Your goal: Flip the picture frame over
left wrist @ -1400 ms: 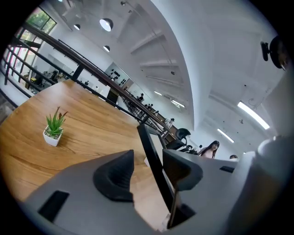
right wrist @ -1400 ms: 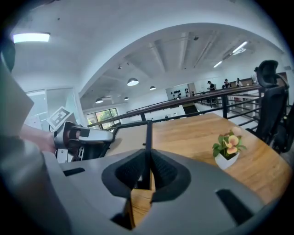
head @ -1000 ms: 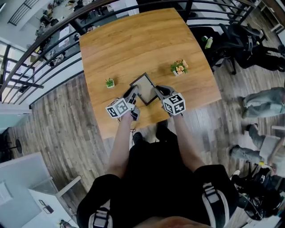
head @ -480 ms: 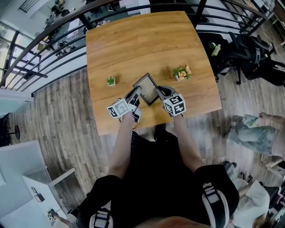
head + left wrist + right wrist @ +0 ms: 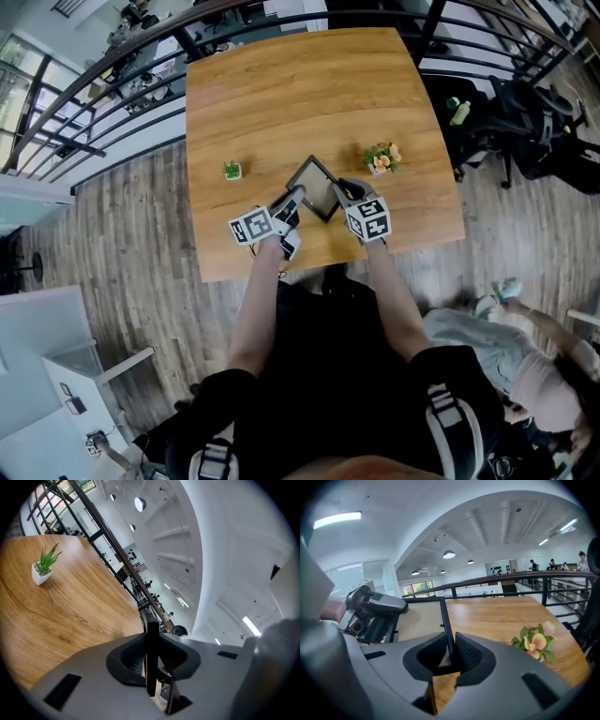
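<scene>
The black picture frame [image 5: 315,186] lies cornerwise near the table's front edge, held on both sides. My left gripper [image 5: 292,200] is on its left edge; its jaws have just been closing and now pinch the thin black rail [image 5: 151,658], which stands edge-on between them. My right gripper [image 5: 343,191] is shut on the right edge, its jaws eased a touch wider but still on the rail [image 5: 446,620]. The right gripper view shows the frame's beige panel [image 5: 418,620] and the left gripper [image 5: 370,610] beyond it.
A small green plant in a white pot [image 5: 231,171] stands left of the frame, and a pot of orange flowers [image 5: 380,157] to its right. The wooden table [image 5: 300,84] stretches away to a black railing [image 5: 122,52]. A chair and a person are on the floor at right.
The left gripper's jaws have closed onto the frame's left edge. Both grippers and the frame have shifted a little farther onto the table. People on the floor at right have moved.
</scene>
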`<state>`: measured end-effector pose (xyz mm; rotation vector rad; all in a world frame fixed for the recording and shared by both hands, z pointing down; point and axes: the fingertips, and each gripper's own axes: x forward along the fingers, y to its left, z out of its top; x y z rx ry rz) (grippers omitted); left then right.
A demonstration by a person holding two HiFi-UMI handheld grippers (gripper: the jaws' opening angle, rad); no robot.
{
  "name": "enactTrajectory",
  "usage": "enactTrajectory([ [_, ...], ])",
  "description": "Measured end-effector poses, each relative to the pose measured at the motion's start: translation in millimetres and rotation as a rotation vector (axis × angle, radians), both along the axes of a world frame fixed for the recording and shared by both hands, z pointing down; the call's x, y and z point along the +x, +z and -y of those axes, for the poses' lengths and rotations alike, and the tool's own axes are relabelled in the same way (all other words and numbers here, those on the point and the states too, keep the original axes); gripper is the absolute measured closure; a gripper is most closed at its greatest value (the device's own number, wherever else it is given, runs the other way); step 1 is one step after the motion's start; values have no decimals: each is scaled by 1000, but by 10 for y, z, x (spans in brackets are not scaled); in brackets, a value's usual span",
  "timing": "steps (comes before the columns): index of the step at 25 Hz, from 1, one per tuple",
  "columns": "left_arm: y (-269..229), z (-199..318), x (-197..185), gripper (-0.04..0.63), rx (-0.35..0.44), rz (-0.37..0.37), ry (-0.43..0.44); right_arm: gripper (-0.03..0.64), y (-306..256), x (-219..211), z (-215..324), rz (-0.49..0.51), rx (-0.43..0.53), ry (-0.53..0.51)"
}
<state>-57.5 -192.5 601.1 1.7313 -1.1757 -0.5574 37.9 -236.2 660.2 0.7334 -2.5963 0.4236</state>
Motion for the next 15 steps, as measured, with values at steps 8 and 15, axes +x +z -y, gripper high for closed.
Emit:
enactTrajectory([
  [8,121,34,-92,511,-53,-30,-82,508,-20,11,19,36,-16,-5],
  [15,155,54,-441,511,-73,-78,-274,474,-213,-234,-247,31,92,-171],
])
